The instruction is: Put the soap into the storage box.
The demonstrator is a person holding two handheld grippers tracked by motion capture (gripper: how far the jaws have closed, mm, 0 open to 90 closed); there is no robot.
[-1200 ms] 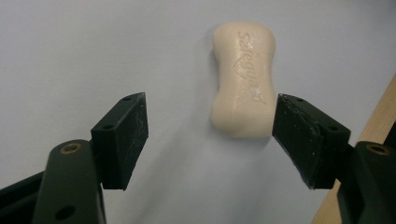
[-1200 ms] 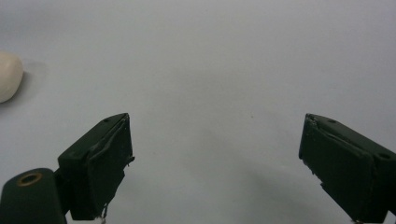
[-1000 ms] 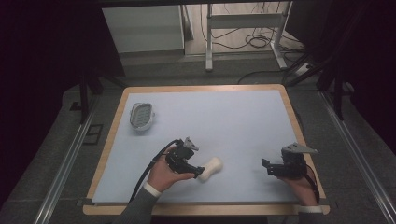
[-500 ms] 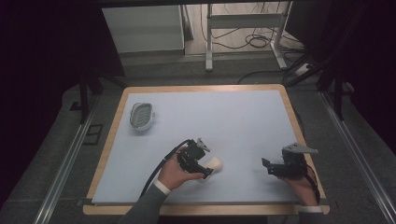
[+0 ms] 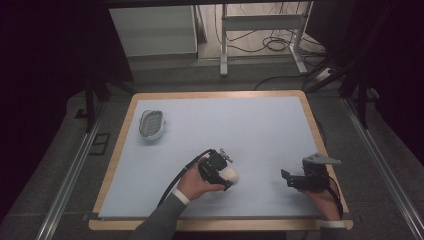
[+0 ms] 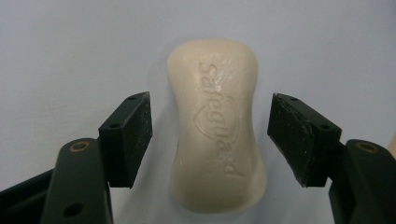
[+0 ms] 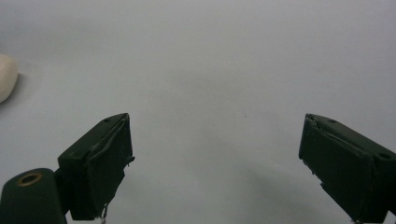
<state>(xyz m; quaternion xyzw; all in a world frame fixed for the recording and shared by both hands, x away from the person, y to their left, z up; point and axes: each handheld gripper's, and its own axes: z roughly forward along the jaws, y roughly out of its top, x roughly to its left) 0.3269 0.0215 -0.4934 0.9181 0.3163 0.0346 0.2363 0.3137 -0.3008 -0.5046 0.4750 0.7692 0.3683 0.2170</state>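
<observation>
This looks like a lab or test room set up for recording, not a home. A bare pale-blue worktop (image 5: 260, 130) with a plain wooden edge stands on a grey carpeted floor (image 5: 60, 165), with metal rails (image 5: 70, 175) running along it on the left and right. On the far side, cables (image 5: 272, 42) lie loose on the floor around the legs of a metal frame (image 5: 225, 45), beside a grey cabinet (image 5: 152, 30). Dark curtains (image 5: 45, 55) close off both sides.

Dim room. Pale blue counter (image 5: 260, 125) with wooden edging. Grey floor (image 5: 165, 75) beyond; metal frame legs (image 5: 224, 45), tangled cables (image 5: 265, 42), pale cabinet (image 5: 152, 31) at back.
</observation>
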